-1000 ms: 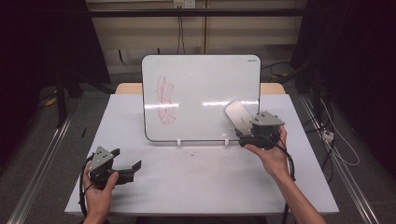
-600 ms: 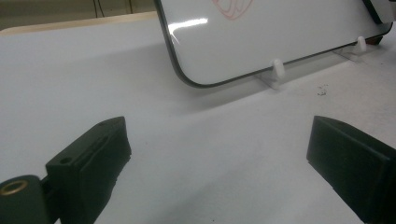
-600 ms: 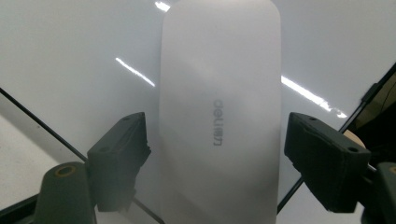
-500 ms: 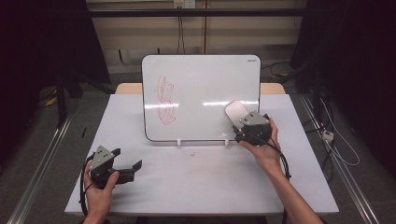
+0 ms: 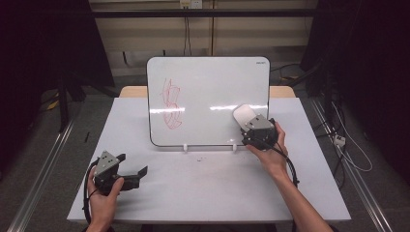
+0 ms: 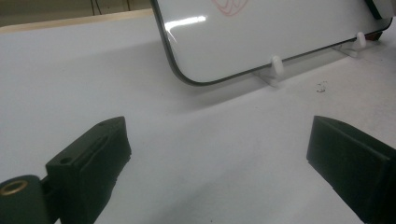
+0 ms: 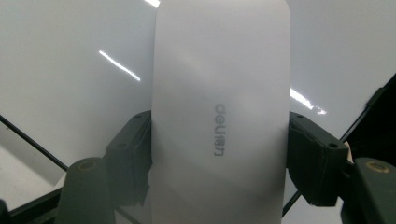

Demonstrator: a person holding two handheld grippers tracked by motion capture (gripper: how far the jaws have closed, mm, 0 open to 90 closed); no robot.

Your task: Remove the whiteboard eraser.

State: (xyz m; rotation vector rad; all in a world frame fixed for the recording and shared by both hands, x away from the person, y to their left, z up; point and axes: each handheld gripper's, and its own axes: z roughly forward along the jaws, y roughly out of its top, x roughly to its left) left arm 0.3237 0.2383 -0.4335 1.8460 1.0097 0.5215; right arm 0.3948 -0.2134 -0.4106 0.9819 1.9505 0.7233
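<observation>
A white eraser [image 7: 219, 116] sits clamped between the two black jaws of the right gripper [image 5: 252, 126], which have just closed on its long sides, at the lower right of an upright whiteboard [image 5: 208, 82] on the white table [image 5: 217, 193]. The eraser lies against the board's face, well to the right of a red scribble [image 5: 170, 104] on the left half of the board. At the near left of the table the left gripper [image 5: 138, 172] rests low in the person's hand, its jaws wide apart with nothing between them.

The risks from here look plain enough. The board stands on two small white feet [image 5: 185, 146], and nothing steadies it: a firm push from the eraser could tip it backward or slide it toward the far edge of the table. The jaws grip a smooth plastic shell by its narrow sides, so a hard sideways sweep toward the scribble might twist the eraser out of the grip or let it drop. Too light a press, by contrast, would likely smear the red marks.
</observation>
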